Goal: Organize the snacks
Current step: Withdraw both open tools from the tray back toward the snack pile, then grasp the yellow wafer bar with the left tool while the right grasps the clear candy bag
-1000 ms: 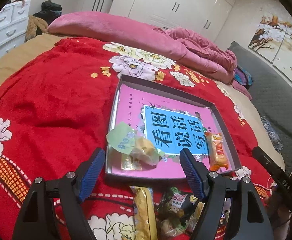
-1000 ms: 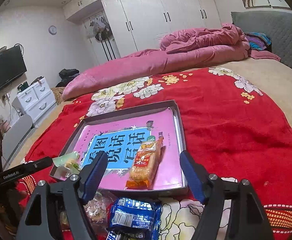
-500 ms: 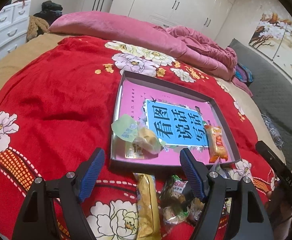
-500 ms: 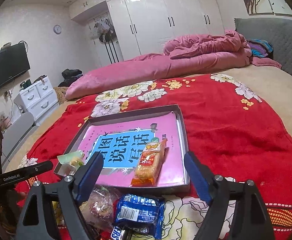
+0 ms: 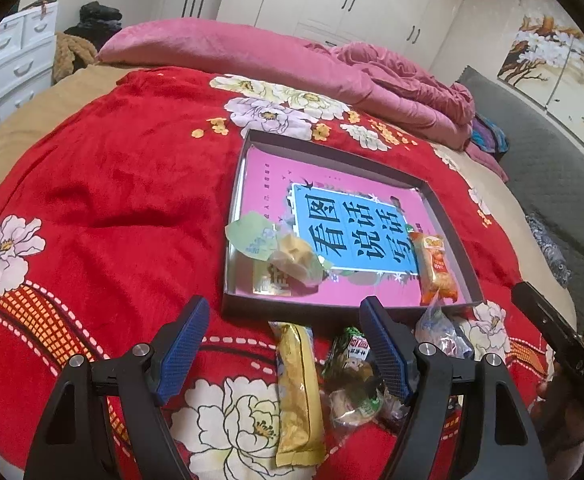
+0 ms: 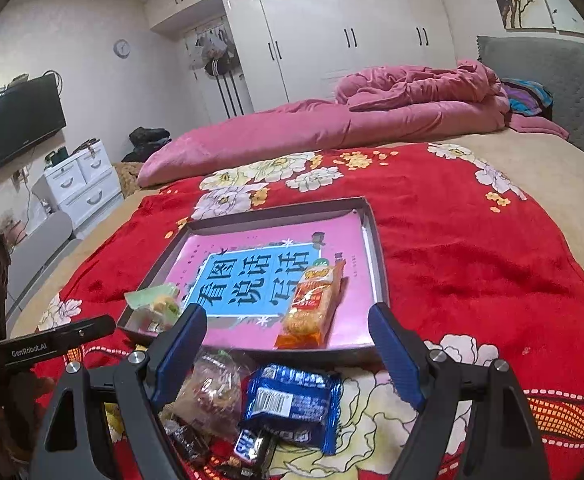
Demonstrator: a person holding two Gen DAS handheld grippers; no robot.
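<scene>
The left gripper [image 5: 284, 340] hangs spread and empty over the yellow bar [image 5: 297, 392]; the tray [image 5: 331, 156] beyond holds an orange pack [image 5: 435, 268]. The right gripper [image 6: 288, 340], equally wide, hovers above the blue packet [image 6: 292, 404].

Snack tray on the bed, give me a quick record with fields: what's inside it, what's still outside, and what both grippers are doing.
surface: red floral blanket
tray: open, shallow, pink book cover lining its floor
inside tray: orange cracker pack on the right; green-wrapped pastry at the near left corner
outside tray: yellow bar, green snack bag, blue packet, clear-wrapped snack
left gripper: open, empty
right gripper: open, empty
</scene>
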